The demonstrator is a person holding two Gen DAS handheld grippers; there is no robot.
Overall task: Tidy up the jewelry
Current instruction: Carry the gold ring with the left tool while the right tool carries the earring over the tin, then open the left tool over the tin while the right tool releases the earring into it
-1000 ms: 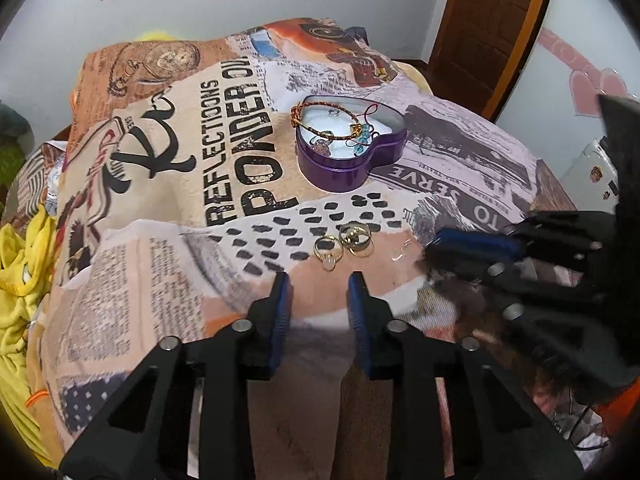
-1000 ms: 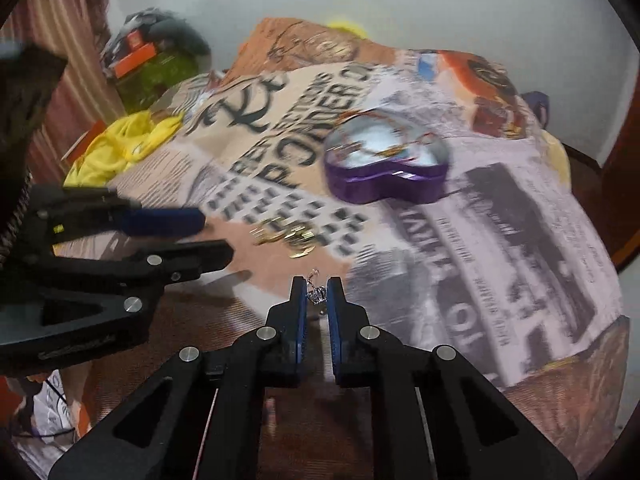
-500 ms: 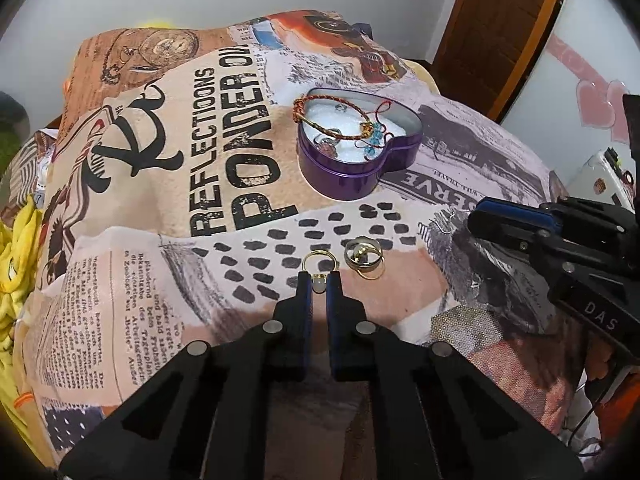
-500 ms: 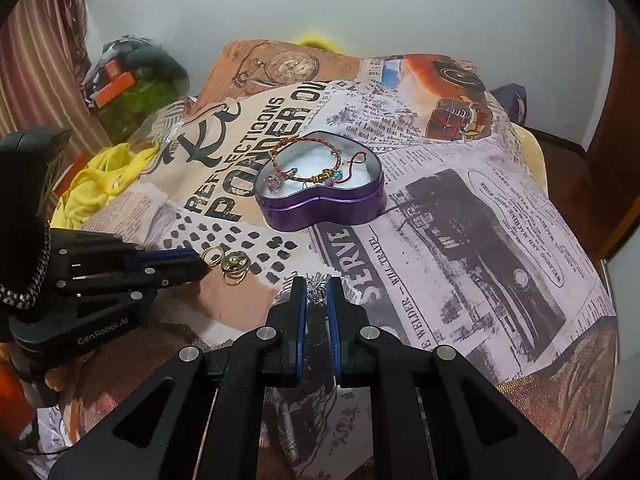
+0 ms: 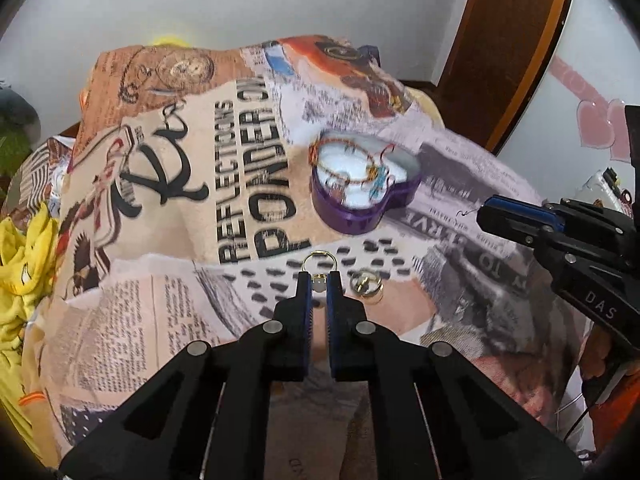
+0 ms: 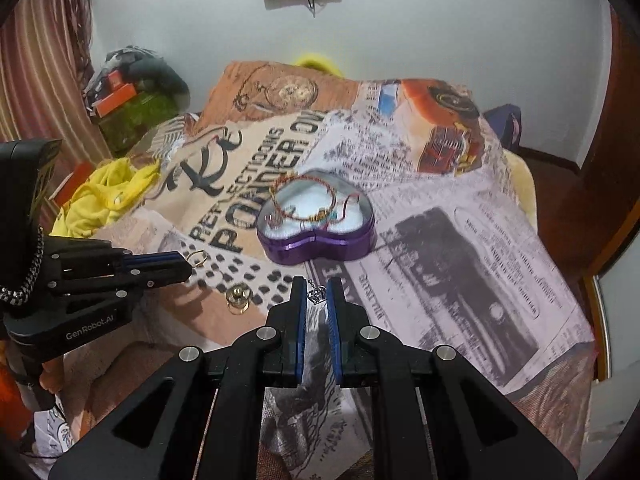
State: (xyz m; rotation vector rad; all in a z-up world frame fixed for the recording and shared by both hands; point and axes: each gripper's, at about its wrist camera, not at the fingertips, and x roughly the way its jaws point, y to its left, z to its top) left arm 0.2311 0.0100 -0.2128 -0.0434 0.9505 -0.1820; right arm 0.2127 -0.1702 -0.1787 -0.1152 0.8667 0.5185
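Note:
A purple heart-shaped tin (image 5: 362, 216) stands open on the printed blanket, with a red beaded bracelet (image 5: 348, 164) lying across its white lining. My left gripper (image 5: 319, 280) is shut on a gold hoop earring (image 5: 318, 258) with a pale bead, held above the blanket. A second gold earring (image 5: 366, 284) lies on the blanket just to its right. My right gripper (image 6: 317, 294) is shut on a small silver earring (image 6: 317, 293), lifted in front of the tin (image 6: 316, 236). The left gripper (image 6: 182, 266) shows at left in the right wrist view.
The blanket (image 6: 460, 240) covers a raised bed-like surface that drops off at its edges. Yellow cloth (image 6: 108, 196) lies at the left. A wooden door frame (image 5: 516, 40) stands at the back right.
My left gripper closed on the gold hoop earring and lifted it off the blanket. My right gripper rose with the silver earring and drew back from the left one.

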